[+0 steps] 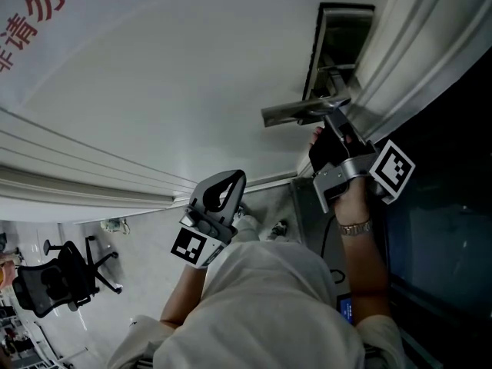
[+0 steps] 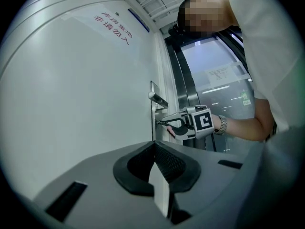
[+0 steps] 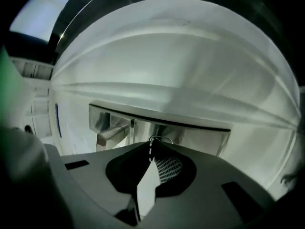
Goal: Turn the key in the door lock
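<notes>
A steel lock plate point(image 1: 339, 46) with a lever handle point(image 1: 297, 112) sits at the edge of a white door point(image 1: 169, 75). My right gripper point(image 1: 330, 119) is pressed up to the plate just under the handle. In the right gripper view its jaws point(image 3: 151, 146) are closed together on the key, whose thin wire ring point(image 3: 160, 139) pokes out past the tips in front of the plate point(image 3: 195, 133). The left gripper view shows the same grip point(image 2: 160, 123) below the handle point(image 2: 157, 98). My left gripper point(image 1: 235, 178) hangs back from the door, shut with nothing in it point(image 2: 153, 147).
Red characters point(image 2: 112, 25) are printed high on the door. A dark glass panel point(image 1: 446, 229) and metal frame border the door on the lock side, with a paper notice point(image 2: 221, 74) on the glass. An office chair point(image 1: 54, 283) stands on the floor behind me.
</notes>
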A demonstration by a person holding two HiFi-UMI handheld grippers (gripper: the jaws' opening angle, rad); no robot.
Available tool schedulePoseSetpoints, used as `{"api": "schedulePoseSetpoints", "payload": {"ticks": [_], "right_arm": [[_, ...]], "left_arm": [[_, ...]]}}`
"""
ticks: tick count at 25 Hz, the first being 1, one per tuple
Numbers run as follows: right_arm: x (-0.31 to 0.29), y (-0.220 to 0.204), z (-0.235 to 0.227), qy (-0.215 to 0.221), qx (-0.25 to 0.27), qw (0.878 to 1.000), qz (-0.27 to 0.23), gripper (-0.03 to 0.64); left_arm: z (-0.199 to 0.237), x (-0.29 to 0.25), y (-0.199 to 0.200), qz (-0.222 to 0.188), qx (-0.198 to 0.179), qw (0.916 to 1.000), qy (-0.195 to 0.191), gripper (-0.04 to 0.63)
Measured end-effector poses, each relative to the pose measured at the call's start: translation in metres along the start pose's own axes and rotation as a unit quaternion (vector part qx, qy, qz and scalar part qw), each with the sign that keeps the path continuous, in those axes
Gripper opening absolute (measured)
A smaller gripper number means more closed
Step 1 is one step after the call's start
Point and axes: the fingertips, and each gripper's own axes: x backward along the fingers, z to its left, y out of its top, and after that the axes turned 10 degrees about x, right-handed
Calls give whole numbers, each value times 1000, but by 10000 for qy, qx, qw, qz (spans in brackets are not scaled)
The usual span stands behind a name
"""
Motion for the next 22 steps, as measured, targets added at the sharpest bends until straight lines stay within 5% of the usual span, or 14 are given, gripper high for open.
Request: {"api": "schedulePoseSetpoints", "payload": {"ticks": [4,7,9,12,16,17,19,22], "right_arm": [[-2,-2,-1,271,-1535,9877,-79,15],[-2,-3,-1,342,-1906,9810,-116,15],[-2,-2,0,328,-1555,9873,-27,15],[0,-4,6,233,-364,9988,223,48],[-1,-10,22,122,1539,9864,559,177],[0,-10,22,-92,2209,9735,589,183],[4,-7,19,-641,3612,9279,661,189],[5,-11,16,-1225,5439,8252,910,189]], "left_arm": [[-2,0,0,-1,2,10000,-17,6],[-2,-1,-1,15,-6,10000,-20,6],[-3,0,-1,11,-16,10000,-20,6],[-3,1,-1,21,-45,10000,-24,6],[-2,3,-2,-7,-54,10000,-42,6],[-2,3,-2,3,-59,10000,-46,6],[-1,4,-2,29,-48,10000,0,6],[1,5,-2,42,-38,10000,72,6]]}}
